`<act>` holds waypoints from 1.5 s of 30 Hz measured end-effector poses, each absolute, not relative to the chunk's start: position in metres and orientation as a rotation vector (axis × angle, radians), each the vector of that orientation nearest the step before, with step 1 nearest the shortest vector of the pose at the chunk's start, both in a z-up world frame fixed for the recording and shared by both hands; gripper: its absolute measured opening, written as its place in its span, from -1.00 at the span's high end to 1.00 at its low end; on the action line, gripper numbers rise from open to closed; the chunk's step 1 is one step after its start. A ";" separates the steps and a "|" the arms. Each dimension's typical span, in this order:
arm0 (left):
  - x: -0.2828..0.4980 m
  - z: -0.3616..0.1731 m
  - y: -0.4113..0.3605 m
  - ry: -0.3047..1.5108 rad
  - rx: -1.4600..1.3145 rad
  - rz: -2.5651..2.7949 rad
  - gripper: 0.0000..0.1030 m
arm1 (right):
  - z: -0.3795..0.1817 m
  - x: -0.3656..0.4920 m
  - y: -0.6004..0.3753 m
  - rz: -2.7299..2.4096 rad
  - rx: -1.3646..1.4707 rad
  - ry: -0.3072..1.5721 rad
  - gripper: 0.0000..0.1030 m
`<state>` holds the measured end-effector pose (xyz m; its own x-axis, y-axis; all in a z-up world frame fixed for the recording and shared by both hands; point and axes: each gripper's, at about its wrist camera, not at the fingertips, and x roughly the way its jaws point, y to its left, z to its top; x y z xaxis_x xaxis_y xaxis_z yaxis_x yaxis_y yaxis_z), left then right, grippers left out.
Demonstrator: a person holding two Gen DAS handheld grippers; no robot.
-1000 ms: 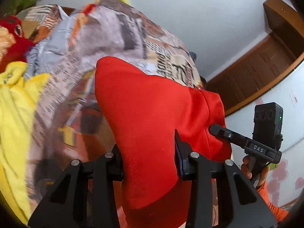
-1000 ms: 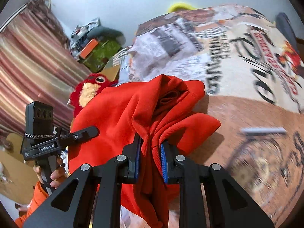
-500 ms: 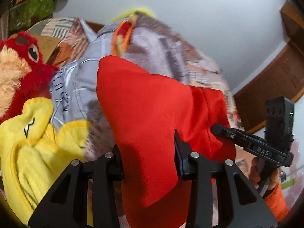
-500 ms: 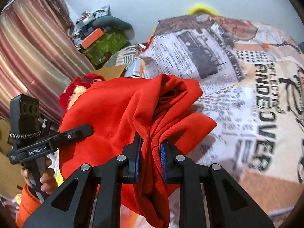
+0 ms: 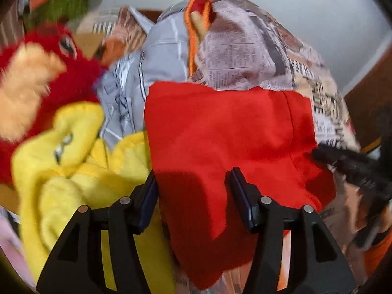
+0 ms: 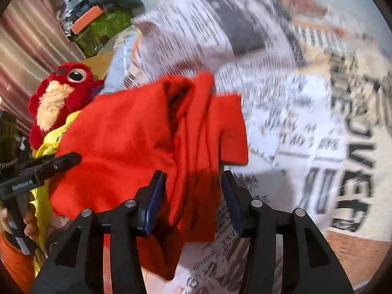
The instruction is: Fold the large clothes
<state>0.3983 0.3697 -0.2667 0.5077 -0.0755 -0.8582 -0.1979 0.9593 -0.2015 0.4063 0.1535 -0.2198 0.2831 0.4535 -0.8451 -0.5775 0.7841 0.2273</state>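
1. Left wrist view: the left tongs point(image 5: 193, 196) stand fairly wide, with the red garment point(image 5: 227, 132) lying between the two blue pads and filling the gap. Whether the pads actually press the cloth I cannot tell.
2. Right wrist view: the right tongs point(image 6: 193, 193) also stand fairly wide around a bunched, creased part of the red garment point(image 6: 137, 142). Here too I cannot tell whether the cloth is truly gripped.
3. Seen from both sides, the red garment hangs as a folded slab over the bed, above the newspaper-print bedspread point(image 6: 306, 112), whose big black letters run toward the bed's right edge.
4. Just left of the garment in the left wrist view lies a yellow plush item point(image 5: 73, 161), with a red plush toy point(image 5: 49, 78) above it; its eye shows plainly in the right wrist view point(image 6: 61, 93).
5. Behind the garment in the left wrist view lies a grey cloth with white stripes point(image 5: 152, 58), beside the bedspread point(image 5: 245, 49).
6. At the far right of the left wrist view the other gripper appears only as a dark blur; at the far left of the right wrist view the left gripper's handle point(image 6: 36, 171) shows, held by a hand point(image 6: 29, 223) in an orange sleeve.
7. Both views are smeared by motion blur.
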 end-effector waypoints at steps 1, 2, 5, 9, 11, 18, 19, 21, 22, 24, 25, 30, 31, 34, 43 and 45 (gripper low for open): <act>0.396 -0.265 0.361 1.042 -0.248 0.085 -0.30 | -0.217 0.404 0.155 0.697 -0.137 1.073 0.03; 0.395 -0.266 0.352 1.047 -0.212 0.091 -0.47 | -0.216 0.400 0.157 0.698 -0.148 1.073 -0.04; 0.387 -0.277 0.339 1.041 -0.150 0.128 -0.52 | -0.235 0.390 0.167 0.688 -0.226 1.126 -0.23; 0.369 -0.291 0.337 1.058 -0.199 0.096 -0.54 | -0.278 0.375 0.164 0.682 -0.306 1.221 -0.27; 0.357 -0.293 0.332 1.050 -0.184 0.097 -0.56 | -0.277 0.367 0.156 0.692 -0.298 1.210 -0.30; 0.339 -0.268 0.325 1.041 -0.242 0.128 -0.55 | -0.241 0.347 0.130 0.689 -0.277 1.167 -0.30; 0.336 -0.260 0.322 1.040 -0.236 0.129 -0.55 | -0.231 0.342 0.125 0.691 -0.263 1.150 -0.30; 0.327 -0.244 0.315 1.031 -0.209 0.135 -0.54 | -0.214 0.336 0.115 0.698 -0.241 1.119 -0.30; 0.320 -0.232 0.310 1.015 -0.192 0.142 -0.54 | -0.200 0.329 0.109 0.707 -0.222 1.100 -0.30; 0.307 -0.210 0.301 0.975 -0.164 0.146 -0.54 | -0.183 0.323 0.106 0.733 -0.183 1.089 -0.30; 0.300 -0.197 0.297 0.951 -0.155 0.145 -0.54 | -0.169 0.317 0.101 0.750 -0.154 1.076 -0.30; 0.255 -0.120 0.274 0.778 -0.136 0.134 -0.55 | -0.104 0.285 0.087 0.788 -0.076 0.935 -0.30; 0.243 -0.102 0.269 0.731 -0.129 0.137 -0.55 | -0.090 0.277 0.085 0.801 -0.057 0.903 -0.30; 0.210 -0.057 0.253 0.607 -0.117 0.138 -0.55 | -0.052 0.251 0.076 0.826 -0.020 0.794 -0.30; 0.098 0.031 0.204 0.260 -0.086 0.151 -0.55 | 0.036 0.143 0.030 0.818 0.025 0.362 -0.30; 0.076 0.040 0.190 0.196 -0.059 0.171 -0.55 | 0.043 0.127 0.024 0.811 0.028 0.302 -0.30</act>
<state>0.0758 0.1899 0.0395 0.9664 0.1628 -0.1990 -0.1743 0.9838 -0.0416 0.1266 0.0241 0.0430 0.6487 0.7171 -0.2549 -0.7091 0.6911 0.1397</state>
